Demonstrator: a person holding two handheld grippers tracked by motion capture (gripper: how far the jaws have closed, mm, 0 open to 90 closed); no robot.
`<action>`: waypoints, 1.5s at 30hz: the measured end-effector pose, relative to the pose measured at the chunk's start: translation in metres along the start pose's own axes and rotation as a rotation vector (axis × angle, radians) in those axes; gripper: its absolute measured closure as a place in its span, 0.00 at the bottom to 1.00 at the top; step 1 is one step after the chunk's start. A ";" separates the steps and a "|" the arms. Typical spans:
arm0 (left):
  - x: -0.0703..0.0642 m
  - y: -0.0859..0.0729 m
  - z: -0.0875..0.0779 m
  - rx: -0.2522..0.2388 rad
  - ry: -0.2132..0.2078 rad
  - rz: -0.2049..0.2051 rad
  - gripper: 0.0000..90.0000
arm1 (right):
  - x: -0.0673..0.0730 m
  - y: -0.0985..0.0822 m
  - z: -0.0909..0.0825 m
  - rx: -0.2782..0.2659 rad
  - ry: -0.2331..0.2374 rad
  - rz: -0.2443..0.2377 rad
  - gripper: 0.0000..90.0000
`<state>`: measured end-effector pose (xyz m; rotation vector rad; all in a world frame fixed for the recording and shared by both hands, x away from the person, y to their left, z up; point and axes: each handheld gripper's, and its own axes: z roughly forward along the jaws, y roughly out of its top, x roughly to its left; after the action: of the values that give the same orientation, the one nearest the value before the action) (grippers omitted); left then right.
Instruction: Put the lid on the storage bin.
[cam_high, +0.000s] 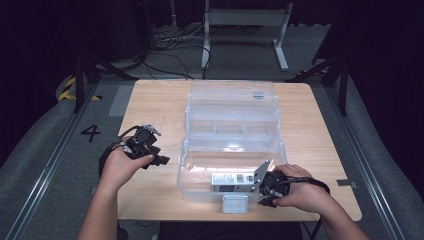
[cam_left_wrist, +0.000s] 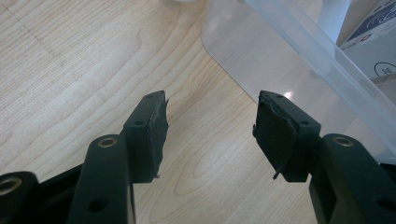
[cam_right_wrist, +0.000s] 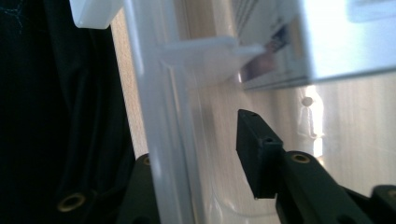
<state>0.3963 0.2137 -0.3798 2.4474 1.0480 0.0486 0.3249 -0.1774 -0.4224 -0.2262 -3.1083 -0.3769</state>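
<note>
Left hand (cam_high: 121, 165) at mid-left of the high view holds the left gripper (cam_high: 159, 160) level, jaws wide apart — the right gripper (cam_high: 263, 192), lower right, has jaws partly closed, pointing left.

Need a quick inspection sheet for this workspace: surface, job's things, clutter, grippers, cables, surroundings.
Surface: light wooden table, bare around the bin.
Job's things: clear plastic bin, lid folded back open; small box lying inside near the front wall; white latch at the front edge.
Clutter: nothing seen.
Grippers: left gripper open, empty, over the table beside the bin's corner; right gripper straddling the bin's front wall, one jaw each side, contact unclear.
Cables: black cable trailing from the right gripper; more on the floor behind.
Surroundings: dark curtains, white stand, floor mark "4".
</note>
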 end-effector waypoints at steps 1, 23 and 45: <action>0.000 0.000 0.000 0.001 0.000 0.000 0.49 | 0.000 0.000 0.002 0.010 0.008 -0.011 0.82; -0.003 0.004 -0.002 -0.007 -0.003 0.015 0.49 | 0.005 -0.003 0.003 -0.041 0.008 -0.046 0.97; -0.016 0.049 -0.035 -0.069 0.023 0.144 0.52 | 0.004 -0.003 0.004 -0.040 0.016 -0.020 0.97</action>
<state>0.4108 0.1875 -0.3247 2.4608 0.8635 0.1578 0.3203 -0.1784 -0.4269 -0.1923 -3.0919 -0.4388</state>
